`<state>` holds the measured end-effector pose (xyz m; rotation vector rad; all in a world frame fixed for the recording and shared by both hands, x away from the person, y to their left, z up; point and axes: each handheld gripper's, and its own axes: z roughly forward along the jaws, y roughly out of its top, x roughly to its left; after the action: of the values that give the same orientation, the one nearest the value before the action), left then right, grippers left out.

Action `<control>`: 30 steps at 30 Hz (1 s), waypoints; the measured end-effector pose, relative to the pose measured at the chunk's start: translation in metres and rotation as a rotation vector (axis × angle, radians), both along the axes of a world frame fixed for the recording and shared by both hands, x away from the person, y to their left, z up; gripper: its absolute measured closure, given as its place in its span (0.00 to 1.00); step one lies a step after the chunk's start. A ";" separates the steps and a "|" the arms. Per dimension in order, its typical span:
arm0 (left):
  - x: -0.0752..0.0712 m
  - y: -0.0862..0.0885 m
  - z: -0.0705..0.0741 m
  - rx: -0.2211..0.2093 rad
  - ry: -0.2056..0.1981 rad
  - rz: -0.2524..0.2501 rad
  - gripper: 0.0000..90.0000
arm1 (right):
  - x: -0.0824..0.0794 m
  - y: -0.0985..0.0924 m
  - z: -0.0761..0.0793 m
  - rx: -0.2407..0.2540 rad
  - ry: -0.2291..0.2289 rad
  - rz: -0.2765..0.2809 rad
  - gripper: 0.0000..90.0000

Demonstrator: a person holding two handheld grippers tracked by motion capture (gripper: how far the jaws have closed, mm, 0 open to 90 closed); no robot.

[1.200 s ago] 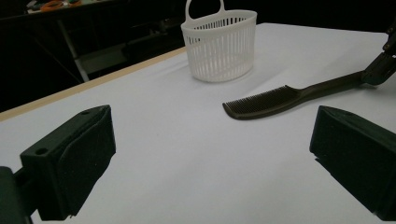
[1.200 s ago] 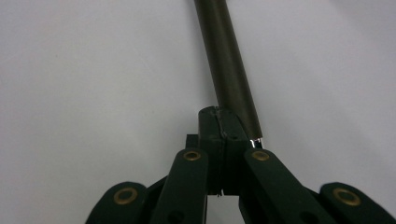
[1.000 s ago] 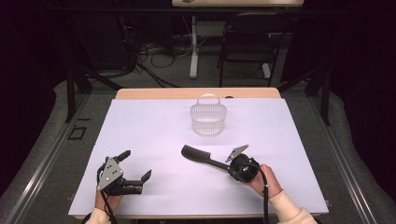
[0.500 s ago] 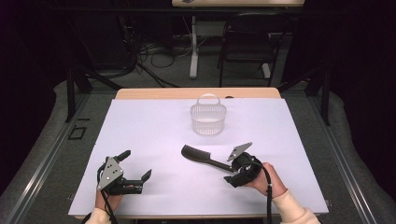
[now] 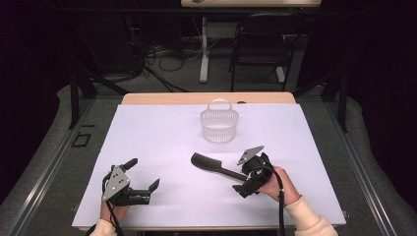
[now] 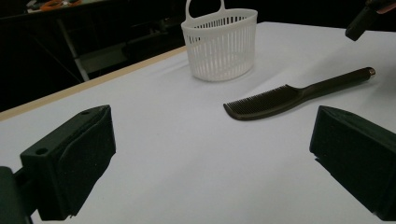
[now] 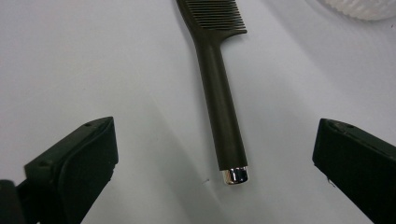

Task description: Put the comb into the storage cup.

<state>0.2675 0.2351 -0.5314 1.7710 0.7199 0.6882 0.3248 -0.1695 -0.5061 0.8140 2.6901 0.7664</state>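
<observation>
white table [image 5: 162, 147] w/ comb [image 5: 216, 167], dark room, chair [image 5: 258, 44], both grippers spread

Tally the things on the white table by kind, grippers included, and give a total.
Combs: 1, the dark comb
Baskets: 1, the white slatted basket
Grippers: 2, the left gripper and the right gripper, both with jaws open and nothing between the pads
Total: 4

Open table [image 5: 162, 137] lies around the comb [image 5: 216, 167]; the basket [image 5: 219, 125] stands well beyond it, blocking only the far centre.
</observation>
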 end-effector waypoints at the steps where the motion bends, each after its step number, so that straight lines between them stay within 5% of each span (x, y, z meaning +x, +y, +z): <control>1: 0.000 0.000 0.000 0.001 -0.002 -0.002 0.00 | 0.001 0.002 -0.001 0.006 -0.003 0.001 0.00; 13: -0.002 0.000 0.000 0.004 -0.003 0.002 0.00 | 0.011 0.015 -0.001 -0.014 -0.044 0.061 0.00; 30: -0.002 0.000 0.000 0.008 0.000 0.003 0.00 | 0.022 0.029 0.002 -0.014 -0.016 0.072 0.00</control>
<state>0.2658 0.2355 -0.5317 1.7779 0.7209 0.6944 0.3465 -0.1402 -0.5041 0.7086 2.7202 0.7658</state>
